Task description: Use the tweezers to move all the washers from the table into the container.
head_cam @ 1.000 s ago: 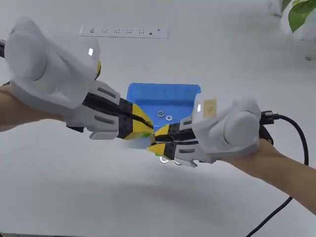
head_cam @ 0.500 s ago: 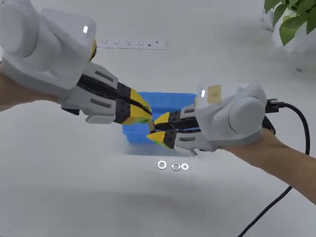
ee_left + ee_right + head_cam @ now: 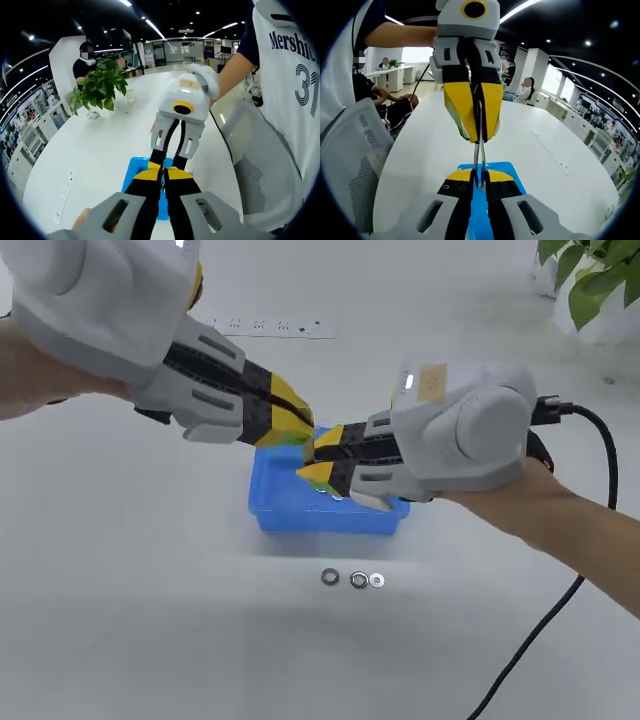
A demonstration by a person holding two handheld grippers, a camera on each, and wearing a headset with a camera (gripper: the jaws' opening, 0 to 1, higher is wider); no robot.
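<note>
Table [image 3: 120, 570]: white bench that carries everything. The work sits mid-table, well away from the power strip [image 3: 265, 327] along the far edge.
Container [image 3: 300, 515]: blue tray directly under both grippers. They hide most of its inside, so I cannot tell what it holds.
Left gripper [image 3: 303, 430]: reaches in from the left above the container. Its jaws are pressed together on the far end of the tweezers.
Right gripper [image 3: 314, 466]: comes in from the right, nose to nose with the left one. Its jaws are also closed on the tweezers, at the other end.
Tweezers [image 3: 479, 155]: a thin metal pair bridging the 2 grippers, probably held this way to re-seat the grip. I cannot tell whether the tips are spread or pinching a washer.
Washers [image 3: 358, 580]: 3 lie in a short row on the table, just beside the container's near wall. They sit apart from both grippers and are not yet moved.
</note>
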